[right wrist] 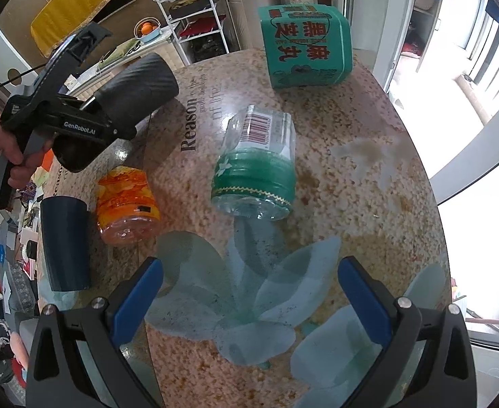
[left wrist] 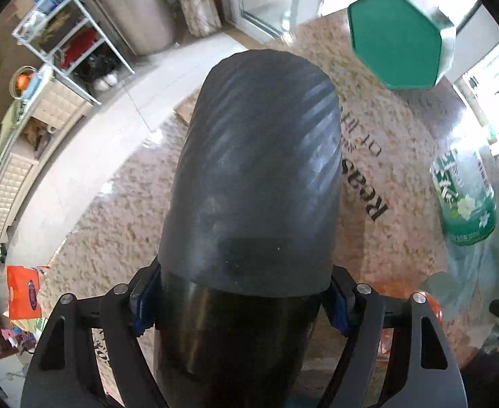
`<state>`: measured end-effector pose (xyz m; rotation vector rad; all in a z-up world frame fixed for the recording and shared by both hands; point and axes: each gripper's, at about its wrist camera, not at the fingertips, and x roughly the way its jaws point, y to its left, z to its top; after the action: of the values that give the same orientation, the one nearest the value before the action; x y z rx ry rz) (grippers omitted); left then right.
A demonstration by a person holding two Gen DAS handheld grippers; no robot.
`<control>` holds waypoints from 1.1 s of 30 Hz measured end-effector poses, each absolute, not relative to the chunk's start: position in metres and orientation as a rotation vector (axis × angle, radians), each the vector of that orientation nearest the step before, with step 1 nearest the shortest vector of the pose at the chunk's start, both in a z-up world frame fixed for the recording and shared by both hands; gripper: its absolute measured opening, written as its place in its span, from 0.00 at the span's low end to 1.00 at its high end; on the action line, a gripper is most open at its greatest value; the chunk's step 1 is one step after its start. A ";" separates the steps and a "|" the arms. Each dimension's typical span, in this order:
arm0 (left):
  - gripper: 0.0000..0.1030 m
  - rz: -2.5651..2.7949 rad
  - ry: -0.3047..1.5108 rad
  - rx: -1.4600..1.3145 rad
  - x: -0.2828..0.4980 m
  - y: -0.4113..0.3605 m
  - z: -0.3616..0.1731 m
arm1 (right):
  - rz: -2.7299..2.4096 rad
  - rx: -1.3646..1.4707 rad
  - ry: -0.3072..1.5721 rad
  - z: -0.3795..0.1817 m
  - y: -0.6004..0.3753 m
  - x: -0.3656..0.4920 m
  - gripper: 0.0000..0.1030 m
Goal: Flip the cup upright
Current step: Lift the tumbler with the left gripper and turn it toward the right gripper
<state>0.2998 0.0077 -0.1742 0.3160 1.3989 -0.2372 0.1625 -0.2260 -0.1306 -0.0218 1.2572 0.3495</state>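
Left tool [left wrist: 246, 302] pinches the dark ribbed cup [left wrist: 253, 176] across its body, blue pads [left wrist: 142, 309] pressed on both sides. From the right wrist view the cup [right wrist: 137, 85] hangs clear above the counter [right wrist: 351, 176], lying roughly on its side at upper left of frame; which end is the mouth we cannot tell. Right tool [right wrist: 249, 292] is spread, holding nothing, low centre of its frame.

Our judgement: we roll the wrist until the mouth faces up, keep the pinch firm, lower onto bare counter, staying off the orange jar [right wrist: 127, 200], second dark cup [right wrist: 66, 241], lying green-label bottle [right wrist: 259, 173] and green tin [right wrist: 304, 47].
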 end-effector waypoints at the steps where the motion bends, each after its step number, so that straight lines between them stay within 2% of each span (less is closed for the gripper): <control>1: 0.78 -0.243 1.409 0.297 0.298 0.008 -0.172 | 0.349 -0.023 1.256 -0.130 -0.225 0.161 1.00; 12: 0.78 -0.246 1.363 0.220 0.273 0.009 -0.133 | 0.355 -0.037 1.243 -0.122 -0.220 0.153 1.00; 21: 0.78 -0.225 1.311 0.111 0.214 0.009 -0.080 | 0.353 -0.044 1.200 -0.097 -0.216 0.134 1.00; 33: 0.78 -0.269 1.277 0.077 0.119 0.003 -0.055 | 0.315 -0.022 1.142 -0.067 -0.213 0.072 1.00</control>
<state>0.1188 0.0034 -0.0551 0.0768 1.2768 -0.2686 0.0719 -0.2133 -0.0669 -0.0220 1.1419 0.3148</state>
